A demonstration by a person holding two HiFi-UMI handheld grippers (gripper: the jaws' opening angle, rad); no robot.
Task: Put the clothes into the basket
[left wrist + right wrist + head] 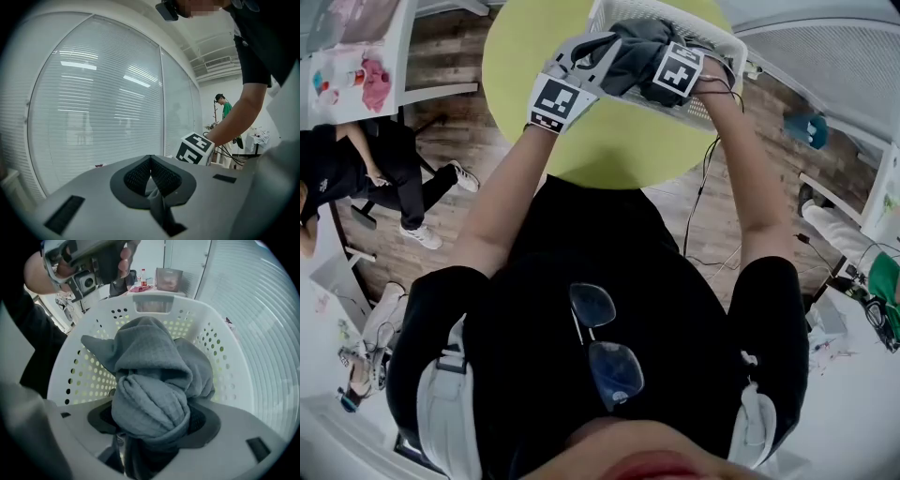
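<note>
A grey garment (pixel 628 56) hangs bunched between both grippers over the white perforated basket (pixel 727 42), which stands on a round yellow-green table (pixel 525 56). My right gripper (pixel 152 423) is shut on a thick roll of the garment (pixel 150 376), directly above the inside of the basket (pixel 225 357). The rest of the cloth drapes down into it. My left gripper (pixel 151 176) points up toward a window, its jaws shut on a thin fold of the grey garment (pixel 157 197). In the head view the left gripper (pixel 581 66) and right gripper (pixel 661 47) sit close together.
Window blinds (pixel 93 108) fill the left gripper view. A seated person in black (pixel 356 173) is at the left on the wooden floor, and cables (pixel 708 178) run right of the table. Behind the basket stands a table with a bag (pixel 166 280).
</note>
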